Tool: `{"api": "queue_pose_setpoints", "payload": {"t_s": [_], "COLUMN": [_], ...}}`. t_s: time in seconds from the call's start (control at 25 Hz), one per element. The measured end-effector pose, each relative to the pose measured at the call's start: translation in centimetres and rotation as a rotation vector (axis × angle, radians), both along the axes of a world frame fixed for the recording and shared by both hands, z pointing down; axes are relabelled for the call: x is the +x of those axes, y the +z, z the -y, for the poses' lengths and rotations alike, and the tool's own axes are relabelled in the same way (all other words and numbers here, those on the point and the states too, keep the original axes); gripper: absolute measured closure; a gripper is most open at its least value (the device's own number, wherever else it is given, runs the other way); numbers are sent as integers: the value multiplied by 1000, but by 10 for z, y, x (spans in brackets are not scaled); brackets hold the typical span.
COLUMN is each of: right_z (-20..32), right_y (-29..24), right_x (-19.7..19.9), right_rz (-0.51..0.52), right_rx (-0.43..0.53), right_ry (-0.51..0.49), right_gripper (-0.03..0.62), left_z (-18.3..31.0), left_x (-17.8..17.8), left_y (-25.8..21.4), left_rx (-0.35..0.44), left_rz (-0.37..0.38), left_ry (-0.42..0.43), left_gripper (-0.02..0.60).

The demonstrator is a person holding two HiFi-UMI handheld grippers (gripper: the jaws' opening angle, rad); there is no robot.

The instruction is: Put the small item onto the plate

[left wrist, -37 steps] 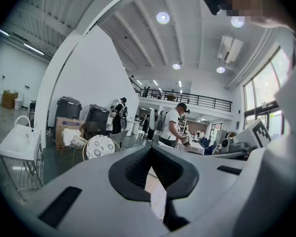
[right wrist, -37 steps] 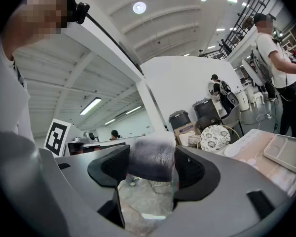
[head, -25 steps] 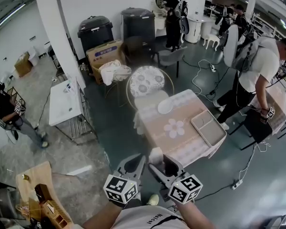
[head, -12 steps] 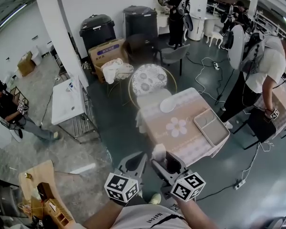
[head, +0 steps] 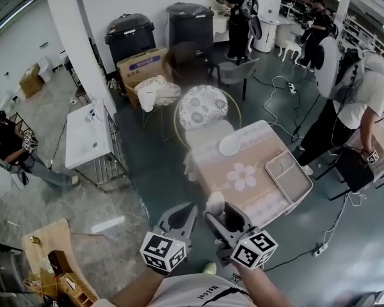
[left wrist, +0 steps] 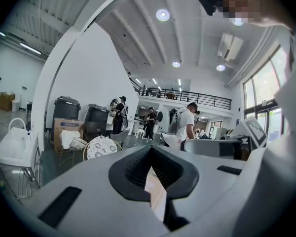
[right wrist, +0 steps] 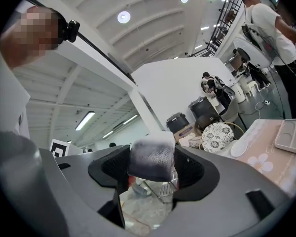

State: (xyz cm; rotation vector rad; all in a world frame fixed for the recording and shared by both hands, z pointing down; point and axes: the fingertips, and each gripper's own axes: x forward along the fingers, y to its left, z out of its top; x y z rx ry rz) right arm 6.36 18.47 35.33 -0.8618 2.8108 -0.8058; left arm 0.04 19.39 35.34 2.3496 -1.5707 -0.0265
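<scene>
My right gripper is held low in front of me, shut on the small item, a pale, soft-looking block pinched between the jaws. A white plate lies at the far edge of the pink-clothed table, well ahead of the gripper. Beside the right one, my left gripper has its jaws together with nothing in them.
A beige compartment tray rests on the table's right side. A round patterned chair stands behind the table, with bins and a cardboard box further back. A person bends over at the right. A white stand is at left.
Both grippers keep their pose and the right still holds the item. The view has shifted slightly, and the table sits a little further right. People in the background have moved.
</scene>
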Motion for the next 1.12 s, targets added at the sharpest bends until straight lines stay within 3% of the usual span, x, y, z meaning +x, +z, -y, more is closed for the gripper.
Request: {"api": "queue_pose_setpoints", "payload": {"t_s": [0.6,1.12], "right_z": [122,190], "right_y": [13,36], "right_x": [-103,-103], "right_rz": [-44,-98], "right_rx": [-21,-50], "right_ry": [140,236], "right_gripper": [310,310], "left_z": [128,196], "left_x": [-101,-105], "left_y": [13,42], "left_rx": [38,20], "left_rz": [10,-16], "left_ry": [148,227], "left_gripper": [577,577]}}
